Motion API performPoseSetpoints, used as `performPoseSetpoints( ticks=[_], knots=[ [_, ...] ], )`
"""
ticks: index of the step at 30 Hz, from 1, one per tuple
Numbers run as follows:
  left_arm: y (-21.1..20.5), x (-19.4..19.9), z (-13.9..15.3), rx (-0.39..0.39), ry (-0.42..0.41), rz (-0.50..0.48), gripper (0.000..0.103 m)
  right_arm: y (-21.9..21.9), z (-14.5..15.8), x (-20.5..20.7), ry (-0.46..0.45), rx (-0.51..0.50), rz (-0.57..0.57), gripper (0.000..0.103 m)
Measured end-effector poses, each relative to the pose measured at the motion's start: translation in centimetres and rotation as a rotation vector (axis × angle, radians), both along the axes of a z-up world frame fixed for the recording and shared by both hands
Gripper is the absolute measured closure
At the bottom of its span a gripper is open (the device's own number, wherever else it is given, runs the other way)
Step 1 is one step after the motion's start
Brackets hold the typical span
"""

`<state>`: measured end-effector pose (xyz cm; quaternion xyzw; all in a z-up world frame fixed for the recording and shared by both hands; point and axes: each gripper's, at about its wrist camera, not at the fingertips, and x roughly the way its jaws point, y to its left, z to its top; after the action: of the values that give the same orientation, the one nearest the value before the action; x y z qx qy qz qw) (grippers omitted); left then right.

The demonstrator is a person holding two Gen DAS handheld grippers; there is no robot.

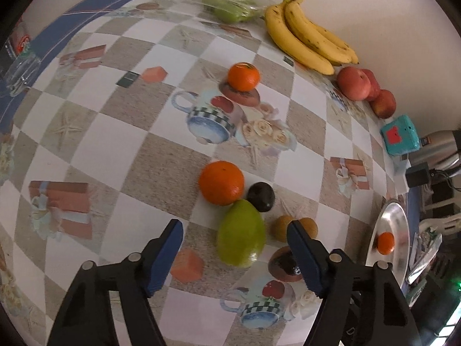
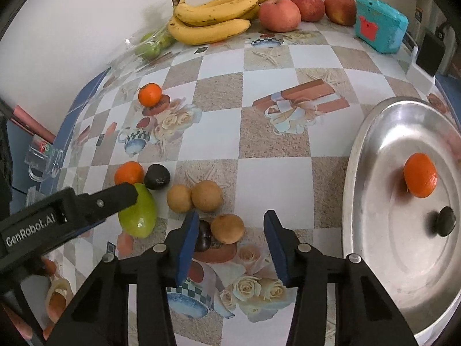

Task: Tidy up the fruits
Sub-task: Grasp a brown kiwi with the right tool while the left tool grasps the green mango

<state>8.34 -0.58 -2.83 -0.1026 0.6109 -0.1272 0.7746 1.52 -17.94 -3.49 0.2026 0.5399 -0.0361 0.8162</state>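
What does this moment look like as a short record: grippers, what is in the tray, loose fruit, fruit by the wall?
left gripper: open, over the green mango, holding nothing
right gripper: open, empty, near a brown round fruit
metal tray: holds one orange and one dark fruit
loose on table: two oranges, one dark fruit, green mango, three brown round fruits
by the wall: bananas, three apples, bagged green fruit

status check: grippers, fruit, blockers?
Left gripper open over green mango. Right gripper open by brown fruit. Steel tray holds orange, dark fruit. Fruit tightly clustered.
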Motion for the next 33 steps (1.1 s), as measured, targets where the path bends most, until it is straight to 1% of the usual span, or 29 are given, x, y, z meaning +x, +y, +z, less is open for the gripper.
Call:
performPoseSetpoints(
  ticks=[3, 5, 7, 9, 12, 13, 15, 17, 20, 24, 29, 30, 33],
  knots=[
    [-0.3, 0.0, -0.3, 0.010, 0.005, -0.009, 0.030, -0.2, -0.2, 0.0, 0.008, 0.014, -0.007, 0.058],
    [-0.4, 0.1, -0.6, 0.017, 0.011, -0.010, 0.030, -0.2, -0.4, 0.1, 0.011, 0.031, -0.008, 0.062],
    [-0.6, 0.3, -0.9, 0.021, 0.017, -0.009, 0.035, -0.3, -0.6, 0.1, 0.013, 0.039, -0.014, 0.062],
    [-0.7, 0.3, -1.2, 0.025, 0.024, -0.009, 0.042, -0.4, -0.6, 0.2, 0.013, 0.042, -0.019, 0.062],
    [-0.7, 0.3, -1.6, 0.013, 0.037, -0.003, 0.044, -0.4, -0.8, 0.2, 0.019, 0.050, -0.021, 0.062],
    [-0.8, 0.3, -1.7, 0.015, 0.038, -0.003, 0.046, -0.5, -0.8, 0.2, 0.019, 0.055, -0.023, 0.062],
    [-0.9, 0.3, -1.7, 0.018, 0.039, -0.006, 0.057, -0.6, -0.8, 0.3, 0.017, 0.059, -0.028, 0.062],
    [-1.1, 0.2, -1.9, 0.001, 0.044, -0.006, 0.062, -0.7, -0.8, 0.2, 0.015, 0.065, -0.030, 0.064],
    [-1.1, 0.3, -1.8, 0.003, 0.042, -0.008, 0.062, -0.7, -0.8, 0.3, 0.014, 0.066, -0.031, 0.065],
    [-1.1, 0.2, -1.8, 0.003, 0.042, -0.008, 0.062, -0.7, -0.9, 0.3, 0.011, 0.087, -0.034, 0.071],
    [-1.1, 0.2, -1.8, 0.003, 0.042, -0.009, 0.062, -0.9, -0.9, 0.2, 0.010, 0.100, -0.043, 0.075],
    [-1.1, 0.2, -1.8, 0.003, 0.043, -0.008, 0.062, -1.0, -0.9, 0.1, 0.011, 0.100, -0.046, 0.077],
    [-1.2, 0.3, -1.8, 0.002, 0.043, -0.008, 0.062, -1.2, -0.9, 0.0, 0.012, 0.111, -0.055, 0.077]
  ],
)
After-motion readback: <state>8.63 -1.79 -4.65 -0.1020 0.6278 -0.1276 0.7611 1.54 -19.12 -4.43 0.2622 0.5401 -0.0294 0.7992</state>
